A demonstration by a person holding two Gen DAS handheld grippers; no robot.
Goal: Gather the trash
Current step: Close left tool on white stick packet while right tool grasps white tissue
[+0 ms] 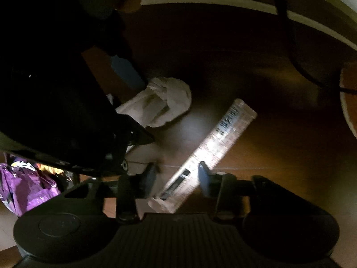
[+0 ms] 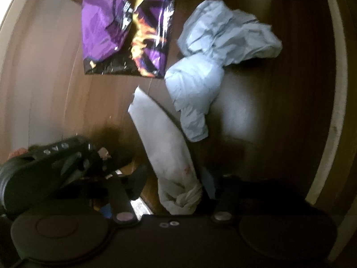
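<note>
In the left wrist view the left gripper (image 1: 176, 176) points down at a dark wooden surface (image 1: 256, 147), its fingers (image 1: 204, 174) set on either side of a clear plastic tube with a barcode label (image 1: 207, 154) that lies slantwise, near end under the gripper and far end up to the right. The right-hand finger looks to touch the tube's edge, while a gap shows between the left-hand finger and the tube, so the fingers are partly closed around it without a firm grip that can be confirmed; straddling its narrow width suits a pick-up across the short side. A crumpled white tissue (image 1: 165, 102) lies just beyond to the left, with the other gripper's dark body over it, and a purple snack bag (image 1: 24, 185) sits at the near left. In the right wrist view the right gripper (image 2: 171, 183) comes down over a white wrapper with a twisted end (image 2: 174, 156); its fingers (image 2: 138, 181) stand half open on either side of the knot, the right one seeming against it, the left one apart. Farther off lie a crumpled pale blue paper (image 2: 214, 67) and the purple snack bag, both still to collect.
</note>
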